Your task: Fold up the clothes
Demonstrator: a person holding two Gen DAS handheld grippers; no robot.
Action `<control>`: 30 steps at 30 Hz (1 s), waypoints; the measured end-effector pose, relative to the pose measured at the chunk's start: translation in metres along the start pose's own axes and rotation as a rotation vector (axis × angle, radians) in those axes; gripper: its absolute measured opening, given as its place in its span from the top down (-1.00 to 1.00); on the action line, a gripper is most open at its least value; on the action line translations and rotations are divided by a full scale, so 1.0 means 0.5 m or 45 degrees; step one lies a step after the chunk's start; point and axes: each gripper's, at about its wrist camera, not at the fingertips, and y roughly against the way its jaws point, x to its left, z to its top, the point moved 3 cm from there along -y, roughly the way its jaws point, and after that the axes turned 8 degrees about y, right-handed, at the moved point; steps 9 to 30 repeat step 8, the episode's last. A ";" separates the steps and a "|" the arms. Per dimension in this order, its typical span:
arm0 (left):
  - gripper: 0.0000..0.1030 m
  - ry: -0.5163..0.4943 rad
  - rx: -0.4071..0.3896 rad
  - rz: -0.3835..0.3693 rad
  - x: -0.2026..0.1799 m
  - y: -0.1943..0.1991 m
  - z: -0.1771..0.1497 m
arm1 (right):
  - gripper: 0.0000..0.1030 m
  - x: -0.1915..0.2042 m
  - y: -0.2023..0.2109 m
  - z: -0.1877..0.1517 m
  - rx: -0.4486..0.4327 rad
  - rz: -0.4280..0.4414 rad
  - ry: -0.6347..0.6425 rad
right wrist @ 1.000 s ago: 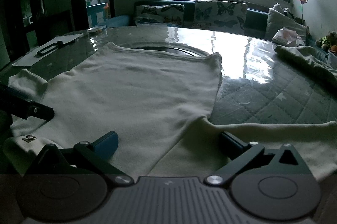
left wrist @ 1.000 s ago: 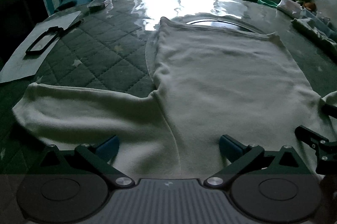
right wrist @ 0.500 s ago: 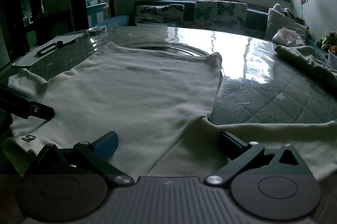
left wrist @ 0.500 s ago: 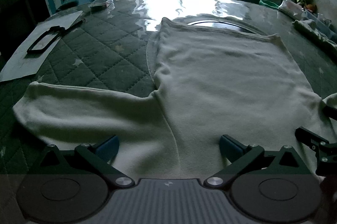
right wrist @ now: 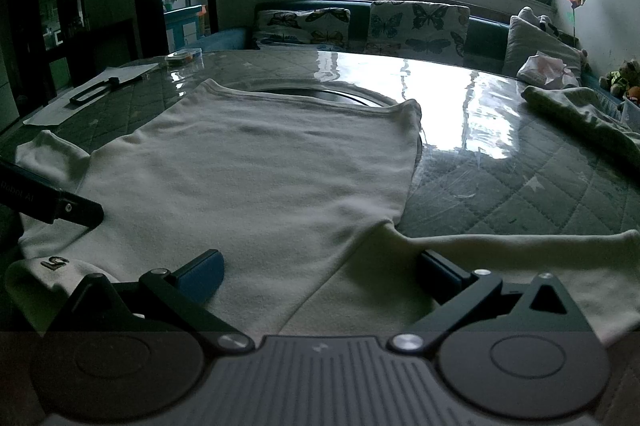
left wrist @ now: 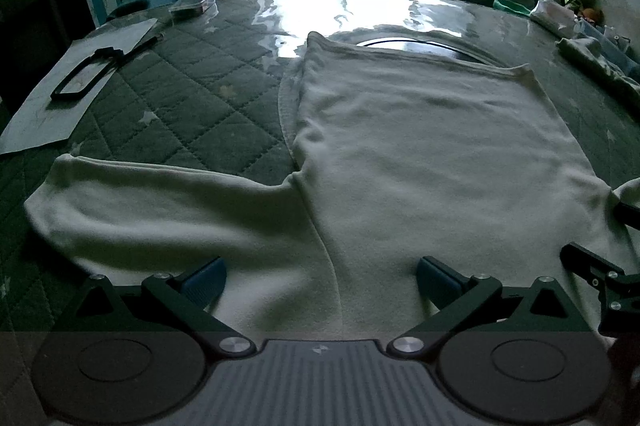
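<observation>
Sweatshirt spread flat, no fold started

Sweatshirt (left wrist: 420,162) lies face-down and flat on the quilted table (left wrist: 192,106), sleeves out to both sides. Your left claw (left wrist: 320,276) and right claw (right wrist: 320,272) sit spread wide and released over the shoulders, grasping nothing. Judging by this, you next pinch a sleeve (left wrist: 132,210) and carry it inward across the body.

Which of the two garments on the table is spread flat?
The white sweater, laid flat with both sleeves out under the grippers. The other garment, at the table's far right edge, lies bunched in a heap.
</observation>
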 end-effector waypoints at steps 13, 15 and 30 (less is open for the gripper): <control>-1.00 0.002 -0.001 0.006 -0.002 -0.001 -0.001 | -1.00 0.000 0.000 0.000 0.000 -0.001 0.000; -1.00 0.002 -0.001 0.006 -0.002 -0.001 -0.001 | -1.00 0.000 0.000 0.000 0.000 -0.001 0.000; -1.00 0.002 -0.001 0.006 -0.002 -0.001 -0.001 | -1.00 0.000 0.000 0.000 0.000 -0.001 0.000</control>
